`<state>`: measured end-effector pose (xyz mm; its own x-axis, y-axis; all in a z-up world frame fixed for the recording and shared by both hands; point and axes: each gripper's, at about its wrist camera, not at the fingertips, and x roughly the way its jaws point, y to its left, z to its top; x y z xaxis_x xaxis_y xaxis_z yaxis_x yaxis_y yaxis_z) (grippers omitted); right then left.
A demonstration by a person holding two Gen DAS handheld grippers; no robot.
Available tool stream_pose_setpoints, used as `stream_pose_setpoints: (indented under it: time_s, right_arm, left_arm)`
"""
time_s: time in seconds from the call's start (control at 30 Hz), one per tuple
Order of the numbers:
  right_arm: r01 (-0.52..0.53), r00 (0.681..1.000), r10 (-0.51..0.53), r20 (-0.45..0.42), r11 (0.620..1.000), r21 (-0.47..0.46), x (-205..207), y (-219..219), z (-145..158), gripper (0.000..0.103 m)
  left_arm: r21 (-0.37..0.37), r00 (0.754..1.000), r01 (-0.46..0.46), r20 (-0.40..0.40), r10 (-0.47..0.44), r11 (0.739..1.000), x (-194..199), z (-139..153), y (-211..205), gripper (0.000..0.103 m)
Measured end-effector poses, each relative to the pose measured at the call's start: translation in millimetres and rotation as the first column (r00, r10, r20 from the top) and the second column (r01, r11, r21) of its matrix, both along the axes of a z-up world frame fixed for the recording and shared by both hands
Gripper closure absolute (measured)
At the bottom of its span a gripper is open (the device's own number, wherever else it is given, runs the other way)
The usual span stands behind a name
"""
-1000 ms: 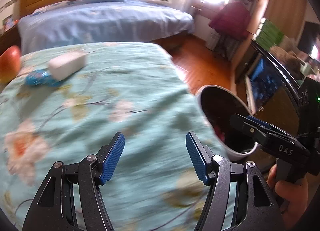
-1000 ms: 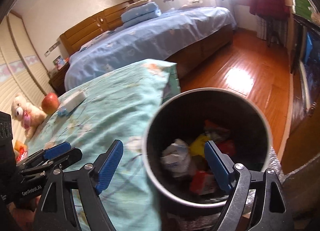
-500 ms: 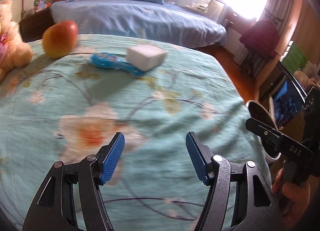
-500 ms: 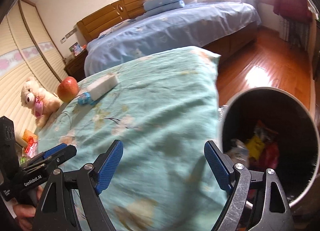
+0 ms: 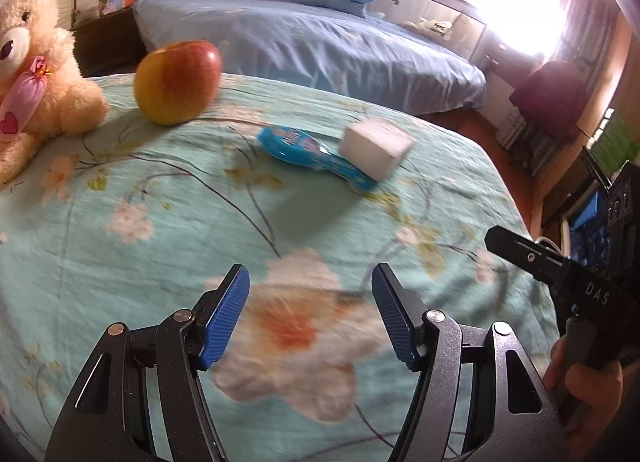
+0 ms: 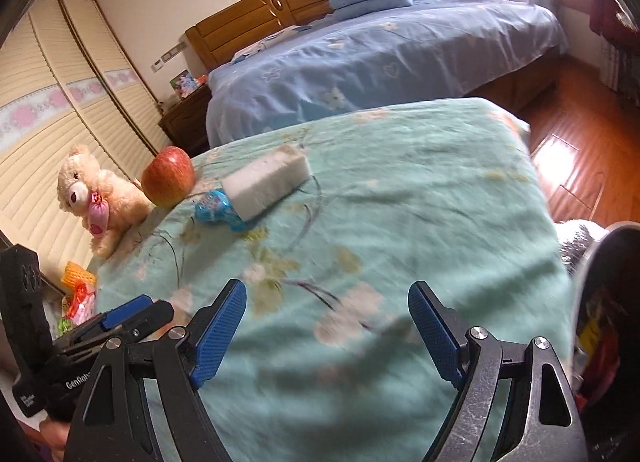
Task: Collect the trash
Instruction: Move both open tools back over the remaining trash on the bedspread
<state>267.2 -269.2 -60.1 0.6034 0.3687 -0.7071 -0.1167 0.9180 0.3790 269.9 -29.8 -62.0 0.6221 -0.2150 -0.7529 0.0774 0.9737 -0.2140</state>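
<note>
Trash, a blue wrapper [image 5: 316, 152] beside a white block [image 5: 374, 146], awaits pickup on the bed [image 5: 160, 222]; left gripper [image 5: 310, 316] and right gripper [image 6: 326, 332], both released and empty, must reach and close on it.

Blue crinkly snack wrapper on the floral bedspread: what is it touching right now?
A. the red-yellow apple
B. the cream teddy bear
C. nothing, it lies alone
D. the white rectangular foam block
D. In both wrist views the blue crinkly snack wrapper runs up against, and partly under, the white rectangular foam block, while the red-yellow apple and the cream teddy bear sit apart from it.
</note>
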Motion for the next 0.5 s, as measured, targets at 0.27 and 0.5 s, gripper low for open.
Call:
stream_pose_setpoints:
  time_s: [0.27,0.5]
  right_arm:
    - [-0.069,0.998,0.069,0.010,0.998,0.009,37.2,35.8,2.5,0.019]
    - [-0.098,0.995,0.098,-0.001,0.995,-0.002,67.4,61.8,-6.3,0.046]
  left_arm:
    - [-0.002,0.998,-0.056,-0.014,0.056,0.998,18.3,-5.1,26.9,0.038]
    - [0.005,0.998,-0.062,-0.015,0.062,0.998,28.7,-7.3,31.0,0.038]
